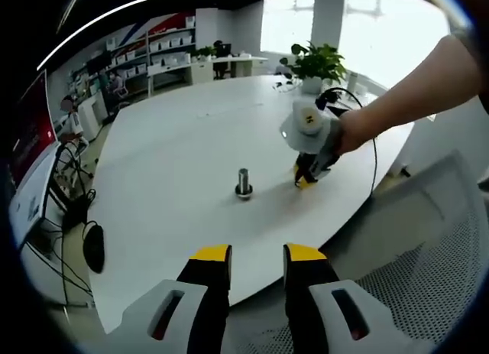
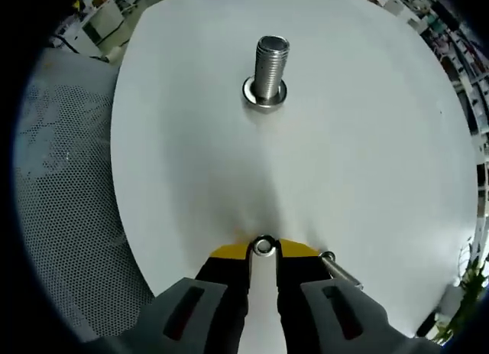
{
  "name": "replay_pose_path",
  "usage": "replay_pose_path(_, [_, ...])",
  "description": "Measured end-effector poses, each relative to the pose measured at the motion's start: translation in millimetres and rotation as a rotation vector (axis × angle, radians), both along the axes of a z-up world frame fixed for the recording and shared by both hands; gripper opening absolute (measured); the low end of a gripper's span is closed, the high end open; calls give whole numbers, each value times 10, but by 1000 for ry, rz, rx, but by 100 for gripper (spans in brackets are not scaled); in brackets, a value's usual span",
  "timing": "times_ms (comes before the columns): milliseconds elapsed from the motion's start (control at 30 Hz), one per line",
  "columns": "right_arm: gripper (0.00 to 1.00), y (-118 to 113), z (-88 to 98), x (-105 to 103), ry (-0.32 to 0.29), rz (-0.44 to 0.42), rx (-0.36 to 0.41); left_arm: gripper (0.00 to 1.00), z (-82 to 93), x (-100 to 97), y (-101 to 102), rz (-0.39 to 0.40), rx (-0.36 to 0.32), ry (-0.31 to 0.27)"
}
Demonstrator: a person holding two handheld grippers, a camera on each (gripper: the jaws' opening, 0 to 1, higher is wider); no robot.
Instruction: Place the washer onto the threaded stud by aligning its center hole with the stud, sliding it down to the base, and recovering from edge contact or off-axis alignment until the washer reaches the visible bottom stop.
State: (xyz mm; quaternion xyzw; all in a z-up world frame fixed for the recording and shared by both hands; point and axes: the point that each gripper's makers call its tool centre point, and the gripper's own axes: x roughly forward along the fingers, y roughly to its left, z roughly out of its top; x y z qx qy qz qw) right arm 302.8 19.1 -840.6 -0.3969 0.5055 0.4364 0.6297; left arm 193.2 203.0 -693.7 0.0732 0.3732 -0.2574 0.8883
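A short threaded steel stud [image 1: 244, 183] [image 2: 267, 73] stands upright on its wide round base on the white table [image 1: 183, 155] [image 2: 367, 155]. My right gripper [image 2: 263, 251] is shut on a small metal washer [image 2: 263, 246], pinched between its yellow-tipped jaws a good way short of the stud. In the left gripper view a hand holds that right gripper [image 1: 306, 178] tips-down at the table, just right of the stud. My left gripper [image 1: 257, 254] hovers over the table's near edge, open, nothing between its jaws.
A potted plant [image 1: 313, 63] stands at the table's far side. A white mesh chair [image 1: 428, 239] [image 2: 61, 186] sits beside the table edge. Cables and a dark mouse-like object [image 1: 93, 247] lie left of the table. Shelves line the far wall.
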Motion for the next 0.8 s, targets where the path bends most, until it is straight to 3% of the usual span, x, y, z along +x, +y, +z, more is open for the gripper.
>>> replay_pose_path(100, [14, -24, -6, 16, -5, -30, 71, 25, -3, -3, -14, -11, 6, -2])
replay_pose_path(433, [13, -3, 3, 13, -65, -25, 94, 25, 11, 2, 3, -1, 1, -10])
replay_pose_path(567, [13, 50, 16, 54, -47, -128, 154, 25, 17, 3, -4, -5, -1, -16])
replay_pose_path(800, [13, 60, 67, 35, -69, -93, 167, 25, -12, -16, -17, -15, 4, 0])
